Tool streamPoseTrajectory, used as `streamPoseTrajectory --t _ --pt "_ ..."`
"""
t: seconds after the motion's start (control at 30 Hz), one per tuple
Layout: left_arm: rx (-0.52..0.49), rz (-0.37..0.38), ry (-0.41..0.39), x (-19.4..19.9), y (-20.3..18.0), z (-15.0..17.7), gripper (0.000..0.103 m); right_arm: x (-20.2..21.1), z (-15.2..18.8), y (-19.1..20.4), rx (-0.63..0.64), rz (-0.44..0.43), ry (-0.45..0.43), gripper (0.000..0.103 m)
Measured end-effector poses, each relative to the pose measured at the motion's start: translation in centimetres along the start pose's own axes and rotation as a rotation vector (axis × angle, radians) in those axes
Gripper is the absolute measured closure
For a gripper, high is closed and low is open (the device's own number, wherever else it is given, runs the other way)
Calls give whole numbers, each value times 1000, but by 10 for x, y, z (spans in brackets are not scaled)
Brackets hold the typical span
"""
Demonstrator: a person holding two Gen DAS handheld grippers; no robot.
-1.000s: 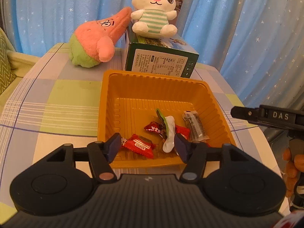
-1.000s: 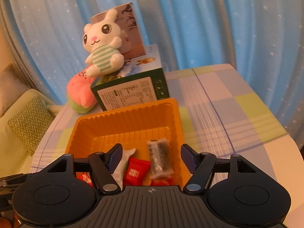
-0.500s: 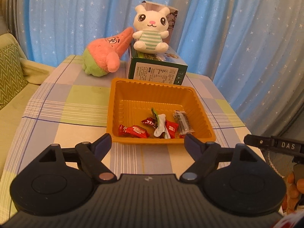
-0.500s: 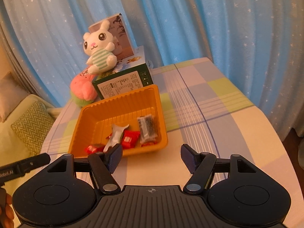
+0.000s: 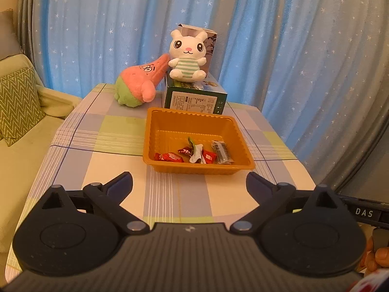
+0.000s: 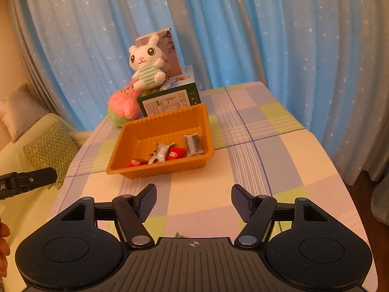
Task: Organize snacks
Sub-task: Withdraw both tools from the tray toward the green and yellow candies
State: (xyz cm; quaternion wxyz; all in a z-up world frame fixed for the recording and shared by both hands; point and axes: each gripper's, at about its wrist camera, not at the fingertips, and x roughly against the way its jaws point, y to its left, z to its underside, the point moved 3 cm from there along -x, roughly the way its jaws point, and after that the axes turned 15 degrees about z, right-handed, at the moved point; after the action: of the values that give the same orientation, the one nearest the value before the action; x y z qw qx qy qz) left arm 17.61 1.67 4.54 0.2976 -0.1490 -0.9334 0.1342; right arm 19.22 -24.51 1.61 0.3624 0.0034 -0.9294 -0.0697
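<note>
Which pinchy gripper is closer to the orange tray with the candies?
Too close to call. The left gripper and the right gripper both hang empty short of the orange tray, over the checked tablecloth; left jaws are opening.

Left tool [image 5: 189,182] opening, empty; right tool [image 6: 193,200] parted, empty.

Behind my desk [image 5: 116,170], under its pastel checked cloth, blue star-speckled curtains [image 5: 279,48] fill the wall. A pale green sofa [image 5: 22,131] with a zigzag cushion [image 5: 17,104] stands left. The light is warm.
</note>
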Motion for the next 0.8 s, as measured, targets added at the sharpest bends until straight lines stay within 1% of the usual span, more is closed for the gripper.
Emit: streamPoseTrajectory --t 0.1,0.23,0.37,0.6,0.8 --pt "1 1 7 9 -5 10 3 11 8 -3 3 9 -3 35" --pt "9 4 21 18 -7 24 3 22 21 -14 -14 27 0 29" --pt "21 5 37 23 -8 41 3 29 33 -28 -28 55 3 28" --pt "23 -14 90 17 -5 66 3 36 56 -44 -29 82 20 28" --pt "1 -3 129 9 -10 77 3 35 69 -47 -21 86 31 28"
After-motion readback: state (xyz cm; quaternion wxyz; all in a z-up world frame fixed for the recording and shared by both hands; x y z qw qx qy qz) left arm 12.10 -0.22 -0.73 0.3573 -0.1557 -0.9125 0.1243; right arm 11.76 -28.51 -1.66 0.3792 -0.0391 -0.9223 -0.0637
